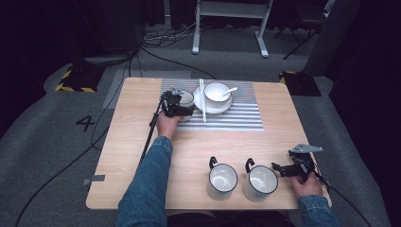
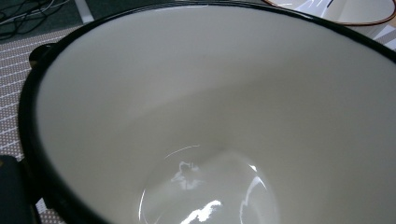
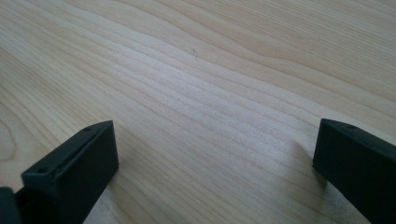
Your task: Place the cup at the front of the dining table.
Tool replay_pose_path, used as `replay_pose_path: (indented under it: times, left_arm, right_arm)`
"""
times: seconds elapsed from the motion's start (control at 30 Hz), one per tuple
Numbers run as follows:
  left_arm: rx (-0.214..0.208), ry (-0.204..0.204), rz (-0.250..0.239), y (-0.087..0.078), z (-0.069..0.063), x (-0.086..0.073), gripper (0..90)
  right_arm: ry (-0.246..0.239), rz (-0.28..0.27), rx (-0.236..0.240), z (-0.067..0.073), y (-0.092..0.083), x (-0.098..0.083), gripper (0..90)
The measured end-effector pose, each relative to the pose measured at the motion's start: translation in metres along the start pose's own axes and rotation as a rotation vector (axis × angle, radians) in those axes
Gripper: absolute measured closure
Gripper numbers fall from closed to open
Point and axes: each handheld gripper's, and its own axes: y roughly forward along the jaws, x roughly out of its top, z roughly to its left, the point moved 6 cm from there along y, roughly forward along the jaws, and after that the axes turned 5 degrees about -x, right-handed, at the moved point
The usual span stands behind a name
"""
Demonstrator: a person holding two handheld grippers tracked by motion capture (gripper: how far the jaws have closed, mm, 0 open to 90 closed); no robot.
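Note:
A white mug with a black rim (image 1: 187, 97) stands on the striped placemat (image 1: 236, 119), left of the plate. My left gripper (image 1: 182, 104) is around it. In the left gripper view the mug's white inside (image 2: 210, 116) is very close, one black jaw lies against its outer wall at the bottom left, and the other jaw is hidden. My right gripper (image 1: 276, 168) rests low at the table's front right, just right of two more mugs. It is open, and bare wood lies between its jaws in the right gripper view (image 3: 215, 154).
Two white mugs (image 1: 222, 180) (image 1: 259, 183) stand side by side near the front edge. On the placemat a white bowl (image 1: 217, 92) with a spoon (image 1: 230, 90) sits on a plate (image 1: 213, 109), with chopsticks (image 1: 203, 100) beside it. Cables trail off the wooden table (image 1: 142, 142).

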Motion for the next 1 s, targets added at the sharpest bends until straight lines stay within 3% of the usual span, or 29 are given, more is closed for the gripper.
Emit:
replay_pose_path:
  times: [0.1, 0.23, 0.4, 0.57, 0.73, 0.77, 0.8, 0.83, 1.0]
  left_arm:
    - [0.021, -0.003, -0.007, 0.003, -0.001, -0.004, 3.6]
    - [0.0, -0.038, -0.045, 0.002, 0.0, -0.007, 3.5]
    - [0.02, 0.027, -0.056, 0.0, -0.001, -0.012, 3.4]
    - [0.001, 0.041, -0.067, -0.001, 0.0, -0.015, 3.3]
    - [0.005, 0.056, -0.045, -0.004, 0.001, -0.016, 3.0]
    - [-0.01, 0.038, -0.042, -0.005, -0.001, -0.016, 3.0]
    - [-0.007, 0.046, -0.045, -0.006, 0.0, -0.015, 2.8]
    - [-0.015, 0.018, -0.056, -0.007, -0.002, -0.013, 2.2]
    - [-0.002, -0.005, -0.065, -0.017, -0.004, -0.006, 0.1]
  right_arm:
    - [0.0, 0.0, 0.0, 0.0, 0.0, 0.0, 0.2]
    - [0.0, 0.0, 0.0, 0.0, 0.0, 0.0, 0.2]
    - [0.0, 0.0, 0.0, 0.0, 0.0, 0.0, 0.2]
    - [0.0, 0.0, 0.0, 0.0, 0.0, 0.0, 0.2]
    - [0.0, 0.0, 0.0, 0.0, 0.0, 0.0, 0.2]
    - [0.0, 0.0, 0.0, 0.0, 0.0, 0.0, 0.2]
    - [0.0, 0.0, 0.0, 0.0, 0.0, 0.0, 0.2]
    - [0.0, 0.0, 0.0, 0.0, 0.0, 0.0, 0.2]
    - [0.0, 0.0, 0.0, 0.0, 0.0, 0.0, 0.2]
